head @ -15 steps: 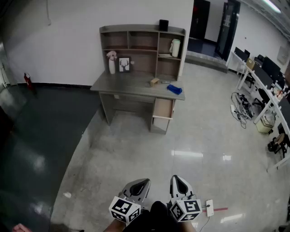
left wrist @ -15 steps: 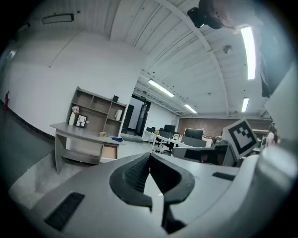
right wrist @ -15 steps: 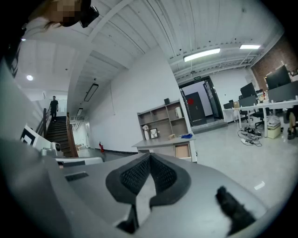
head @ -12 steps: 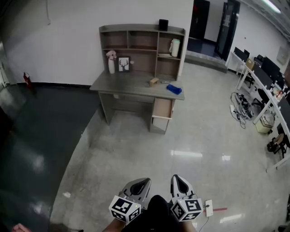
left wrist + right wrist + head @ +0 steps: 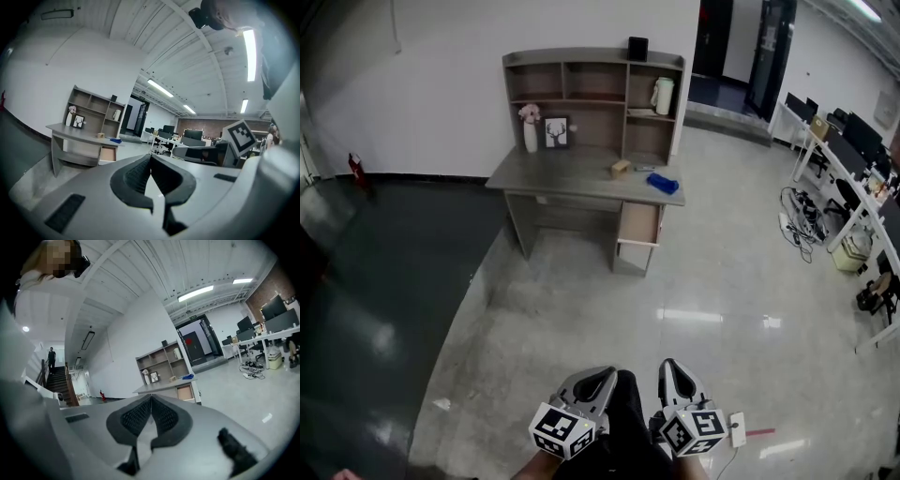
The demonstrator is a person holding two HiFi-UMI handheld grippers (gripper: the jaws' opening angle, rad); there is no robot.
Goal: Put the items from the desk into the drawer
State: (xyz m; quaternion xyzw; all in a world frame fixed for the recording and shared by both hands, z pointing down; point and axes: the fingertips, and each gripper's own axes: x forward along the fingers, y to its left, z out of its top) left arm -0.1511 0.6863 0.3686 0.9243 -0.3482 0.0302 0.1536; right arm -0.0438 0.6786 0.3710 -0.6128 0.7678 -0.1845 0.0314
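Both grippers were held low and side by side over the pale tiled floor (image 5: 703,281), and neither touched anything. The left gripper (image 5: 602,376) had its jaws pressed together along the ribbed pads, with nothing between them. The right gripper (image 5: 669,367) was the same: jaws closed flat against each other and empty.

The grey desk (image 5: 572,176) stood well ahead of both sets of fingertips, against the white wall and far out of reach. In the left gripper view it lay beyond the closed fingers and off to their left. In the right gripper view it sat almost straight past the fingertips.

The task's things were on the desktop, toward the end nearer the right gripper's line. A small tan block (image 5: 621,169) lay there, with a blue cloth-like item (image 5: 662,184) just beyond it at the desk's right edge. A thin flat object lay between them, too small to identify. Below that end of the desktop a drawer (image 5: 637,226) stood pulled out toward the fingers, its inside not readable from here.

Farther from the fingers, at the back of the desktop, a white vase with flowers (image 5: 531,137) stood just beside a framed picture (image 5: 557,132). On the shelf unit above were a white jug (image 5: 663,97) and a black box (image 5: 637,49) on top.
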